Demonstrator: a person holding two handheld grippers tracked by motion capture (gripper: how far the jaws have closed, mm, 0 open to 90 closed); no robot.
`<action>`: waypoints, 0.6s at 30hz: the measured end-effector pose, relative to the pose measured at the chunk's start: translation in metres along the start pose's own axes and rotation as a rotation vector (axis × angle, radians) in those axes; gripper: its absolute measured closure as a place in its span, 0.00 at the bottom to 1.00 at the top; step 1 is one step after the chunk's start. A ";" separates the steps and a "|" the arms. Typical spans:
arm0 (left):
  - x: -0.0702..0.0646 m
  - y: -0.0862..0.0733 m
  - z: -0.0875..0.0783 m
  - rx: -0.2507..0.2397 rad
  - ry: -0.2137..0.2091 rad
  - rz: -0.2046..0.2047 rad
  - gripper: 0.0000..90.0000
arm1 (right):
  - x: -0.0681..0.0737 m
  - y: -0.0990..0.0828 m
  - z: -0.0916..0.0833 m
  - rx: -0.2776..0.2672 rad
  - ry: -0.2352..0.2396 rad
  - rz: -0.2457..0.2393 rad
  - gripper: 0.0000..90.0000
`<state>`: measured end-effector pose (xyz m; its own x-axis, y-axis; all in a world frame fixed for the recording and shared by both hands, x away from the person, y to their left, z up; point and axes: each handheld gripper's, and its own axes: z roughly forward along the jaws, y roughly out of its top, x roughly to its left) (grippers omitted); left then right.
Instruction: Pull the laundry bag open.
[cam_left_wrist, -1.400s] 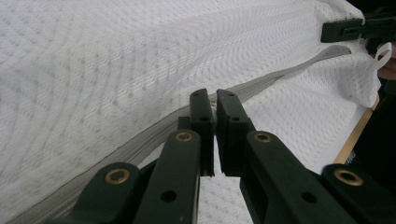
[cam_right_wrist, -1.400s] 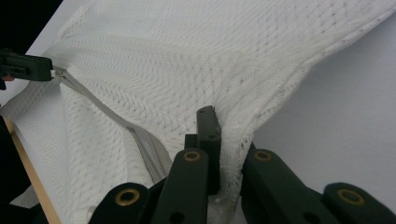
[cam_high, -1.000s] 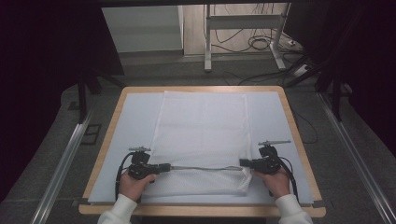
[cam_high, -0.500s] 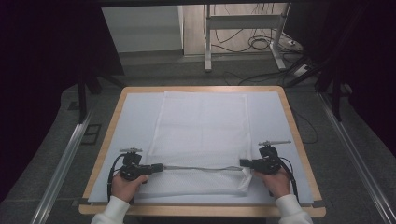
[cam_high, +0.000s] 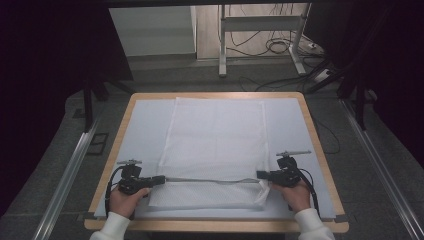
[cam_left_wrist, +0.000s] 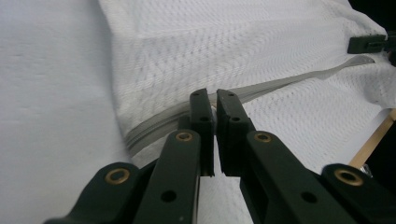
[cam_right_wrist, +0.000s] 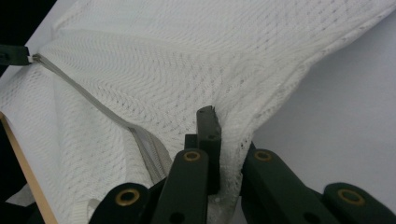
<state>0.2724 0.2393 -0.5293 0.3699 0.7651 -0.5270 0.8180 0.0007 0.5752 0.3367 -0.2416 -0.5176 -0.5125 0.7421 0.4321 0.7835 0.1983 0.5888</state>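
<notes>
A white mesh bag (cam_high: 215, 145) lies spread flat in the middle of the frame on a pale mat covering the wooden table (cam_high: 320, 150). Its near end is doubled over, and a grey zipper (cam_high: 210, 180) runs taut across the lower part of the high view — stretched, it seems, because each gripper pulls on one end of it.

The left gripper (cam_high: 159, 180), at the lower left, has its jaws pressed nearly together with only a thin slit between them; in the left gripper view (cam_left_wrist: 215, 100) the zipper's end runs right into the tips, so it looks pinched there. The right gripper (cam_high: 261, 175), at the lower right, is closed on the mesh at the zipper's other end — in the right gripper view (cam_right_wrist: 219, 140) cloth bunches up between its jaws.
</notes>
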 end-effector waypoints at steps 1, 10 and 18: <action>0.001 0.000 -0.001 -0.001 0.001 -0.001 0.96 | 0.000 0.000 0.000 0.002 -0.002 -0.003 0.99; 0.010 -0.003 -0.010 -0.007 0.034 -0.012 0.96 | 0.000 -0.001 0.001 0.007 -0.006 -0.004 0.99; 0.026 -0.010 -0.022 -0.007 0.037 -0.048 0.96 | -0.001 -0.001 0.002 0.007 -0.012 -0.004 0.99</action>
<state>0.2639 0.2731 -0.5354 0.3139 0.7877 -0.5302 0.8309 0.0423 0.5547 0.3372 -0.2416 -0.5198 -0.5111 0.7491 0.4215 0.7840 0.2053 0.5858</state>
